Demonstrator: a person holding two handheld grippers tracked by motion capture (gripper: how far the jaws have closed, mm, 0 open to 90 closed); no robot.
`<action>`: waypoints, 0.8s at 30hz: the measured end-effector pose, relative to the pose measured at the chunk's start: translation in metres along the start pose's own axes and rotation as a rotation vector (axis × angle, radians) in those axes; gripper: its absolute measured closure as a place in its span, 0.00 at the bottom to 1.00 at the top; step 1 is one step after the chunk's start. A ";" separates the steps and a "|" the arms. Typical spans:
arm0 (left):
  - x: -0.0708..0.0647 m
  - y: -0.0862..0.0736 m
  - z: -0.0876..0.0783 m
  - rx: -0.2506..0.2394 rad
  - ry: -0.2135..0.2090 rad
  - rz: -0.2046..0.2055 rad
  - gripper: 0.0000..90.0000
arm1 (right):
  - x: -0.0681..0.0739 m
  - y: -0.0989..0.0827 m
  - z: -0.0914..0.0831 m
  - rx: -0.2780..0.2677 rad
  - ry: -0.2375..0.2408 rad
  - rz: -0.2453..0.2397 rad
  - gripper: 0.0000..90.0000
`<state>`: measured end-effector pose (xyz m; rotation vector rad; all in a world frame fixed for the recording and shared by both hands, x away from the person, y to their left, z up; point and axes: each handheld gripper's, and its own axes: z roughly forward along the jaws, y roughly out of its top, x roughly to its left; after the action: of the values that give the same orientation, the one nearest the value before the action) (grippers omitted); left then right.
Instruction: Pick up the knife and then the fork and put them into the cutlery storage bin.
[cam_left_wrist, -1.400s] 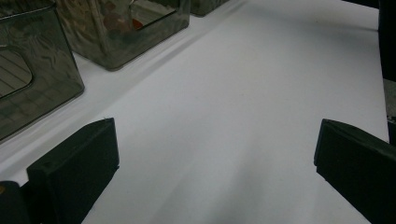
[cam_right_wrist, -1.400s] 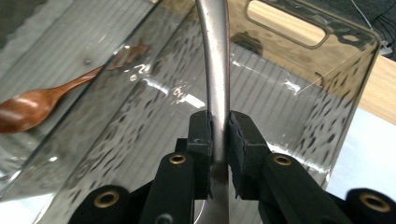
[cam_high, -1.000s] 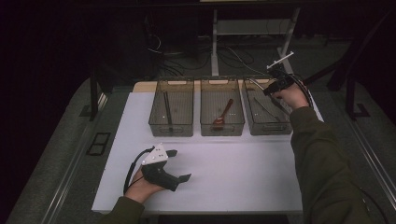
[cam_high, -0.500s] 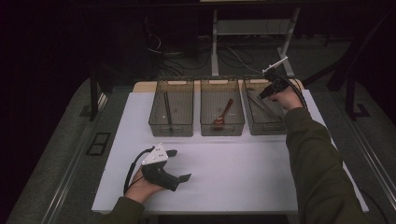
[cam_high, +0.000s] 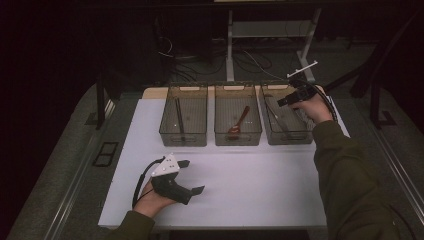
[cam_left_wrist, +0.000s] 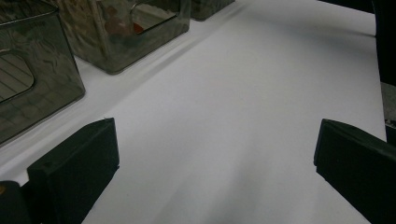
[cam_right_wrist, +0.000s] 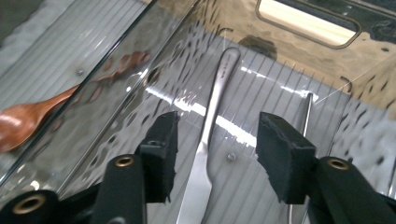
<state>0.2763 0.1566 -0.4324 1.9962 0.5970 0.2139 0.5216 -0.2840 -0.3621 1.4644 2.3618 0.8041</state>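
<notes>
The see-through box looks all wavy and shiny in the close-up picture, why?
In the right gripper view, light glints off the clear box's rippled wall, bending what lies behind it; bright streaks cross the metal knife. In the high view, the room behind the table is nearly black. In the left gripper view, the near claw pads look soft and blurry.

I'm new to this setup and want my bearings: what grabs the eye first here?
Three clear bins in a row at the table's far edge stand out: a wooden spoon lies in the middle bin. Over the right bin hangs the right tool, its jaws just opened and apart, with a metal knife lying on the bin floor between them, untouched. The left tool rests open on the white table, near its front edge.
</notes>
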 end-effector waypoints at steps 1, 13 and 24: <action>0.000 0.000 0.000 0.000 -0.001 0.002 0.00 | 0.000 -0.002 -0.003 -0.014 0.004 -0.008 0.50; 0.000 0.000 0.000 0.000 0.003 0.001 0.00 | 0.008 -0.018 -0.037 -0.184 0.010 0.000 0.34; 0.000 0.000 0.001 0.003 0.008 0.003 0.00 | 0.021 -0.038 -0.053 -0.278 0.020 -0.014 0.27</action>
<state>0.2763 0.1559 -0.4330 2.0000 0.5994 0.2228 0.4583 -0.2953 -0.3392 1.3293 2.1653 1.0970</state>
